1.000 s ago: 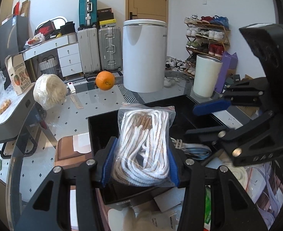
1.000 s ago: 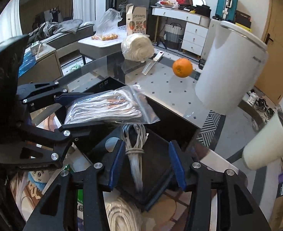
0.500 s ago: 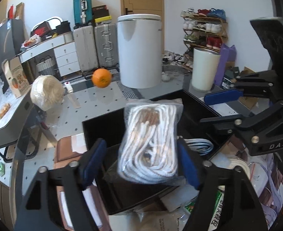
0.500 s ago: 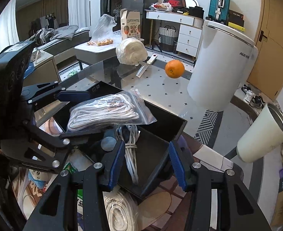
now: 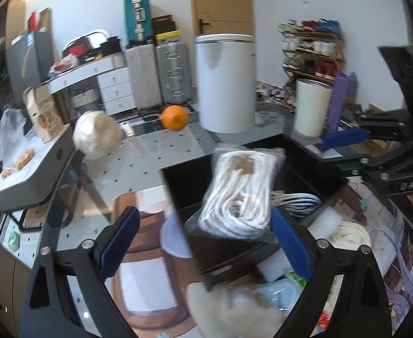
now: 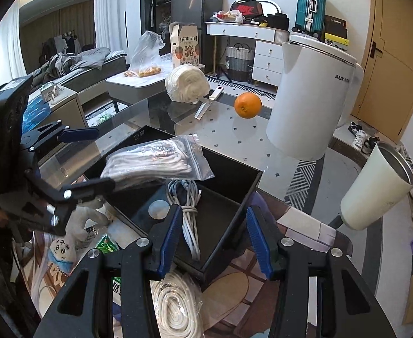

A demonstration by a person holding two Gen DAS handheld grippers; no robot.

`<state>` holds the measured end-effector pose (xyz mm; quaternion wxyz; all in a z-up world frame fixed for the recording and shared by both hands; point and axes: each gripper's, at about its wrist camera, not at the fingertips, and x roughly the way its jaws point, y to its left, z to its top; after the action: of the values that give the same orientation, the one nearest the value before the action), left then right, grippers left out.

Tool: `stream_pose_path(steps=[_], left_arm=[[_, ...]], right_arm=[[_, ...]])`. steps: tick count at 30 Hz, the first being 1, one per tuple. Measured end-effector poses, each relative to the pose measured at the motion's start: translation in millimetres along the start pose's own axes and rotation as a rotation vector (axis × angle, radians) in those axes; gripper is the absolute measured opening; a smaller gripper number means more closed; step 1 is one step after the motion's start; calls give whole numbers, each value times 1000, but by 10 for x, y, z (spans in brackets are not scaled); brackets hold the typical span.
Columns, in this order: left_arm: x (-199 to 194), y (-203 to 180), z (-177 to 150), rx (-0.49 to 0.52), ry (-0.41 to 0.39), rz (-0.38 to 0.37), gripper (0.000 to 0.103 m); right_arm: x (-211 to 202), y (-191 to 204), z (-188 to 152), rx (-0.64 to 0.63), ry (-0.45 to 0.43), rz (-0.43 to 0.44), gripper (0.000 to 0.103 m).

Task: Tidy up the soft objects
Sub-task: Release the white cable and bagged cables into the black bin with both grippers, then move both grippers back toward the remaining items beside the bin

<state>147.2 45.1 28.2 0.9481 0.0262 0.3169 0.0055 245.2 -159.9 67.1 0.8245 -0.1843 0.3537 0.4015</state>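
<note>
A clear zip bag of white rope (image 5: 240, 194) lies tilted over the open black box (image 5: 305, 155), blurred, between my left gripper's (image 5: 203, 225) fingers. Those jaws are opening and stand wide. The left pad is far from the bag and the right pad is just beside its edge. In the right wrist view the bag (image 6: 156, 163) rests on the box's (image 6: 234, 174) far-left part, just past the left gripper (image 6: 94, 159). My right gripper (image 6: 213, 225) is open, straddling the box's near wall above a grey cable bundle (image 6: 186, 197), pressing on nothing.
A white rope coil (image 6: 175, 309), a plush doll (image 6: 65, 248) and packets crowd the near side. An orange (image 6: 247, 105), a white yarn ball (image 6: 186, 83), a tall white canister (image 6: 313, 98) and a cream cup (image 6: 375, 188) stand beyond on the glass table (image 6: 234, 140).
My left gripper's jaws spread from a grip on the rope bag to wide apart, letting it go. The bag tilted and sank toward the box. The right gripper's gap is unchanged.
</note>
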Motion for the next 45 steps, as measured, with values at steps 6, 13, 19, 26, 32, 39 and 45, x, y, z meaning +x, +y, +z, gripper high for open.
stream_pose_path(steps=[6, 13, 19, 26, 32, 39, 45], left_arm=[[-12, 141, -58, -49, -9, 17, 96], [-82, 143, -134, -64, -16, 10, 96], [-223, 144, -246, -113, -37, -27, 98], [-435, 38, -380, -120, -48, -82, 98], [-558, -55, -478, -118, -54, -90, 100], [-583, -161, -596, -115, -34, -110, 103], [-556, -227, -661, -103, -4, -103, 103]], right_arm=[[-4, -3, -31, 25, -5, 4, 49], [-121, 32, -142, 82, -46, 3, 63], [-263, 109, -291, 117, -74, 7, 81], [-371, 217, -496, 141, -85, 7, 92], [-457, 273, -673, 157, -84, -4, 98], [-499, 341, -846, 153, -71, -26, 102], [-448, 309, -916, 164, -45, -37, 102]])
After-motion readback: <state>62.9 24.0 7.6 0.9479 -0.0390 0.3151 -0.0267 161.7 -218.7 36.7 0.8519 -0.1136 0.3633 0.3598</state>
